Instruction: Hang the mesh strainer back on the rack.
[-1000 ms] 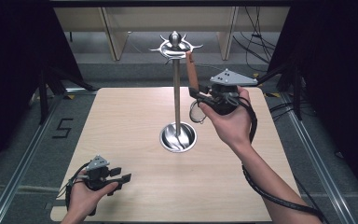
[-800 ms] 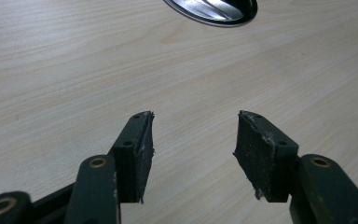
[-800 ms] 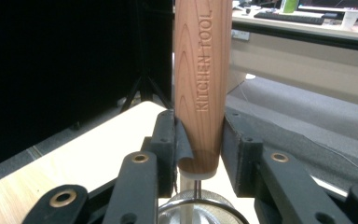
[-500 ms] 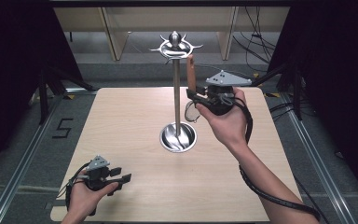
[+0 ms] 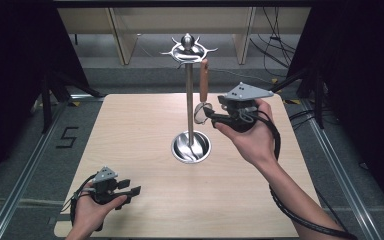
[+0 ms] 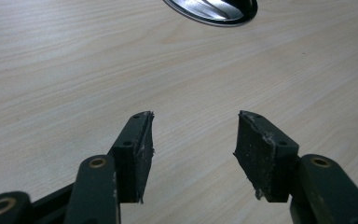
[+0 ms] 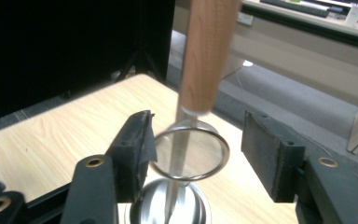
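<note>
A chrome stand [image 5: 190,105] rises from a round base [image 5: 191,146] at the table's middle, with a crown of hooks [image 5: 188,48] on top. A utensil with a wooden handle [image 5: 204,80] and a wire ring [image 5: 200,112] hangs upright, its top at one of the hooks on the crown's right. My right gripper [image 5: 207,112] is level with the ring. Its jaws have just been opening, and the ring [image 7: 189,149] sits between the pads, close to the left one, unpressed. My left gripper [image 5: 132,187] rests open near the front left, nothing between its jaws [image 6: 193,114].
The light wooden table [image 5: 130,125] stands between dark curtains on both sides. Pale shelving [image 5: 130,30] runs behind it. The stand's base [image 6: 214,7] lies ahead of the left gripper. A cable [image 5: 300,215] trails from the right gripper along the forearm.
The right gripper's jaws have spread wide and let go of the utensil, which now hangs straight beside the pole. The left hand has stayed put.
</note>
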Tool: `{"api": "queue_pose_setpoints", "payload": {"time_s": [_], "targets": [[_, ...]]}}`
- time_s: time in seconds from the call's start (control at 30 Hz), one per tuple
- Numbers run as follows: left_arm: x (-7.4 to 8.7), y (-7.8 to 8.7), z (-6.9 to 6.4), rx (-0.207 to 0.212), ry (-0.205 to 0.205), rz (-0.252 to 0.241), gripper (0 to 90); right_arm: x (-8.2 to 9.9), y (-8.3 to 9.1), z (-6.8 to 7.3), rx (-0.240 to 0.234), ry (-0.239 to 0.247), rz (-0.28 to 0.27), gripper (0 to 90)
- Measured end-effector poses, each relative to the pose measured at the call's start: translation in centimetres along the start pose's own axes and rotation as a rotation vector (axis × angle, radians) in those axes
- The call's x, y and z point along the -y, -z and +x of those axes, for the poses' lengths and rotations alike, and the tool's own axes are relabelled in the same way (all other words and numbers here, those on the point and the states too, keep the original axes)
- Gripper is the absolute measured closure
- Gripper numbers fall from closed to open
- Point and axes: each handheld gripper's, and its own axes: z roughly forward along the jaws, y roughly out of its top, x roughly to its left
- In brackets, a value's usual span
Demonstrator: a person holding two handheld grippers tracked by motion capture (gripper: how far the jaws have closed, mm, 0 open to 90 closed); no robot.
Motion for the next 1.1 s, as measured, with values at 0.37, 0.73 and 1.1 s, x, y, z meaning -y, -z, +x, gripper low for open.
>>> {"api": "queue_pose_setpoints", "payload": {"time_s": [0.37, 0.73, 1.1], "targets": [[0.0, 0.0, 0.2, -0.005, -0.016, 0.028, 44.9, 4.8, 3.3, -3.4, 0.03, -0.049, 0.088, 42.9], [0.1, -0.2, 0.0, -0.01, 0.006, 0.018, 44.7, 9.4, 5.9, -5.4, 0.065, -0.097, 0.077, 43.0], [0.2, -0.2, 0.1, -0.014, -0.005, 0.031, 44.0, 15.7, 7.0, -8.3, 0.116, -0.189, 0.165, 42.8]]}}
